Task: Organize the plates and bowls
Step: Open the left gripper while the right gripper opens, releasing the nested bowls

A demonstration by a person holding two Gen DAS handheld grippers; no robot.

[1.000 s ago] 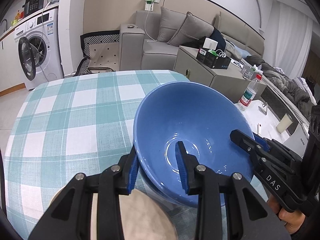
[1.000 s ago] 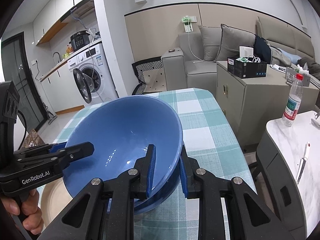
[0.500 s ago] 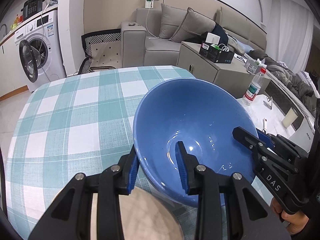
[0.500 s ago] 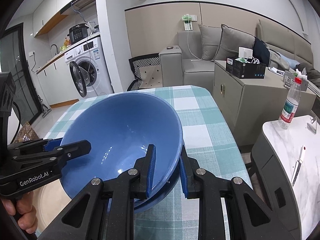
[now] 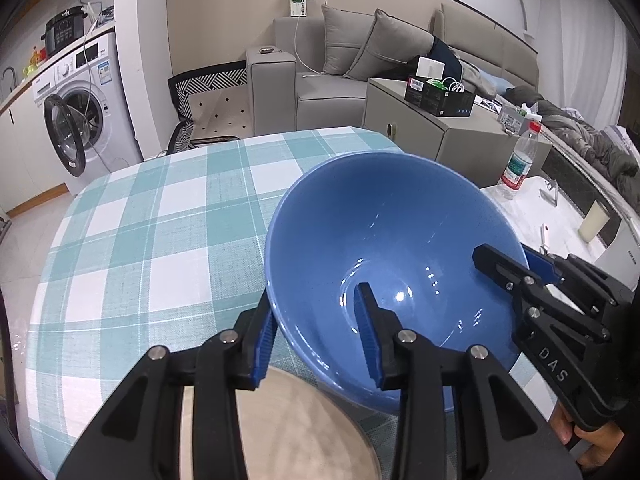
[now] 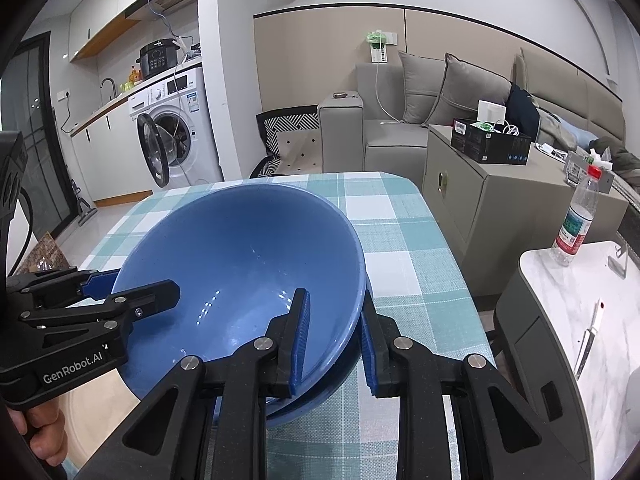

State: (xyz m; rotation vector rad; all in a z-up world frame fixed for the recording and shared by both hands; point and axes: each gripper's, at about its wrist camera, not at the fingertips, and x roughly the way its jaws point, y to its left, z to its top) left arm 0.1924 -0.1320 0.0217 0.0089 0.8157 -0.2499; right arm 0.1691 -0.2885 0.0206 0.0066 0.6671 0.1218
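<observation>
A blue bowl [image 5: 384, 240] is held between both grippers above the checked tablecloth; it also shows in the right wrist view [image 6: 240, 264]. My left gripper [image 5: 316, 340] is shut on its near left rim, one finger inside and one outside. My right gripper [image 6: 334, 336] is shut on the opposite rim; its jaws straddle the wall. A second blue bowl [image 6: 320, 392] shows just under the held one in the right wrist view. A beige plate [image 5: 280, 432] lies below my left gripper, partly hidden by the fingers.
The table [image 5: 160, 220] has a green and white checked cloth. To the right stands a white marble side table [image 6: 580, 300] with a water bottle [image 6: 576, 220]. A grey cabinet [image 6: 500, 184], a sofa and a washing machine [image 5: 80, 120] lie beyond.
Both grippers have kept their hold on the blue bowl and lifted it slightly; the far table edge and room sit lower in view than before. The beige plate shows more below.
</observation>
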